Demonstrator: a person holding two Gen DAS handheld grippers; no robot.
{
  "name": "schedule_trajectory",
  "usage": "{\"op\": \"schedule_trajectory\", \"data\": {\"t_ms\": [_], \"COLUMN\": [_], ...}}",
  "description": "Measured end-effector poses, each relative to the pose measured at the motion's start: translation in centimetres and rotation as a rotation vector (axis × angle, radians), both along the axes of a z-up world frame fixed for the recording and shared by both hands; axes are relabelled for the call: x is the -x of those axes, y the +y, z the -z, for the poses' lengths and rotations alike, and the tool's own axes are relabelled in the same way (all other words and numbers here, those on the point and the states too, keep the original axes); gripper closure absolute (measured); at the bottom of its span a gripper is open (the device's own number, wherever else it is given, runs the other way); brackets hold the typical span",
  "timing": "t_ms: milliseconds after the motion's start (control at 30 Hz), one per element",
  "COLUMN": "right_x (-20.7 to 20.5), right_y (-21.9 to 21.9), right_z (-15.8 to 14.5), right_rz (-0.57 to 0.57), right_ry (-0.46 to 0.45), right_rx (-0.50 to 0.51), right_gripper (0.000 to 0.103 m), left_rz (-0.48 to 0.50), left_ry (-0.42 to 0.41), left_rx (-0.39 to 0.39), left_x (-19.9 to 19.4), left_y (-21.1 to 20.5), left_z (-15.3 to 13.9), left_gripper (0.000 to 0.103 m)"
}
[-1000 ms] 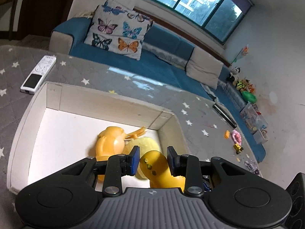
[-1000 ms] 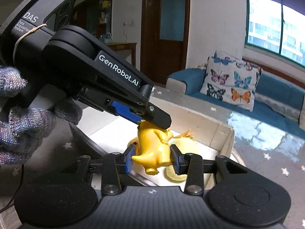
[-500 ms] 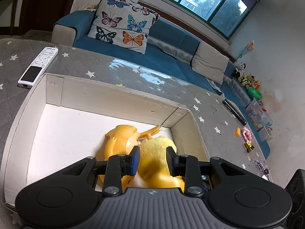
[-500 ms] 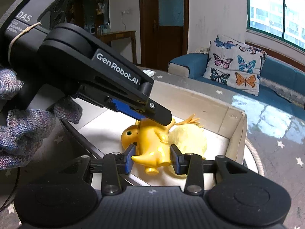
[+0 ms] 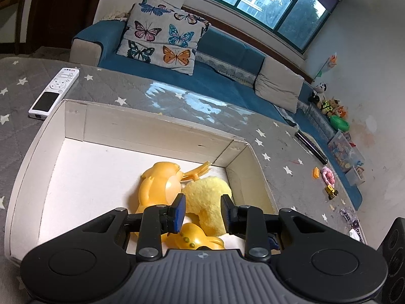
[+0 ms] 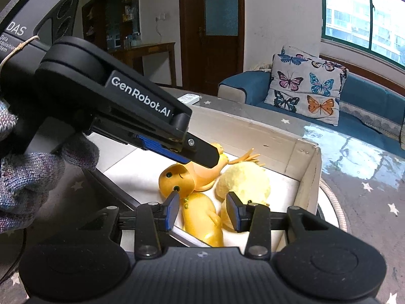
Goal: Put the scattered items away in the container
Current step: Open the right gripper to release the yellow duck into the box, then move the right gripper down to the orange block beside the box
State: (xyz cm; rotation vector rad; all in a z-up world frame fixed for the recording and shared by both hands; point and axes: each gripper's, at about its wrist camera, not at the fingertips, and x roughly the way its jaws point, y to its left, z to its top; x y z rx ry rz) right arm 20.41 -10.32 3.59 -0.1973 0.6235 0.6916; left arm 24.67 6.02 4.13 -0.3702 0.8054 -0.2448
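A white cardboard box (image 5: 157, 129) stands on the grey star-patterned cover. Inside lie a glossy orange duck toy (image 5: 158, 185), a fluffy yellow plush (image 5: 208, 197) and a second orange rubber toy (image 5: 195, 239). My left gripper (image 5: 202, 211) is open and empty above the plush. In the right wrist view the box (image 6: 307, 159) holds the duck (image 6: 177, 177), the plush (image 6: 243, 182) and the second orange toy (image 6: 202, 220). My right gripper (image 6: 202, 211) is open and empty just above that toy. The left gripper's fingers (image 6: 202, 152) reach in over the duck.
A white remote (image 5: 54, 92) lies on the cover beyond the box's left corner. A black remote (image 5: 311, 147) and small toys (image 5: 327, 177) lie at the right. A blue sofa with a butterfly pillow (image 5: 162, 35) runs behind. A gloved hand (image 6: 22, 177) holds the left gripper.
My right gripper has opened and let go of the orange toy, which now lies in the box. My left gripper has risen slightly and stays open over the plush.
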Motion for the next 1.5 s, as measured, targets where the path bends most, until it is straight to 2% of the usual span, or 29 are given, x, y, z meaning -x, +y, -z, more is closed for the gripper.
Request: {"op": "schedule_trajectory", "data": {"t_ms": [267,333,533,700,800,967,1033,1500], "right_x": [1.6,2.2,4.1,5.9,6.9,8.5,9.1,11.3], "right_y": [-1.1,-1.5,-2.5,-3.3,-3.8,-4.5,-4.9,-7.8], "right_z": [-1.0,-1.2,-1.6,-1.6,-1.4,-0.9,-0.7,2.6], "right_rz": [0.020,0.023,0.030,0.040,0.047,0.065,0.078,0.129], "right_ry": [-0.023,-0.029,-0.056,-0.068,-0.074,-0.073,-0.071,-0.001], "right_rx": [-0.029,-0.032,-0.032,-0.029,-0.022,-0.011,-0.011,0.041], "right_gripper": [0.052,0.045,0.039,0.033,0.026,0.023,0.019,0.017], "left_rz": [-0.002,-0.004,-0.007,-0.001,0.003,0.016,0.024,0.085], "left_ry": [-0.010,-0.016,-0.030,-0.030,-0.026,-0.020,-0.014,0.060], "left_rx": [-0.011,-0.017,-0.022,-0.012,-0.008,-0.004,0.006,0.041], "left_x": [2.0,2.6,4.4,5.8,6.6,7.9,8.3,10.9], "left_y": [-0.9,-1.1,-1.7,-2.1,-2.4,-3.0,-3.2,-5.3], "left_z": [-0.6,-0.8,-1.1,-1.0,-0.8,-0.4,-0.2,2.2], "left_gripper": [0.071,0.071,0.071,0.070,0.070,0.069,0.069,0.069]}}
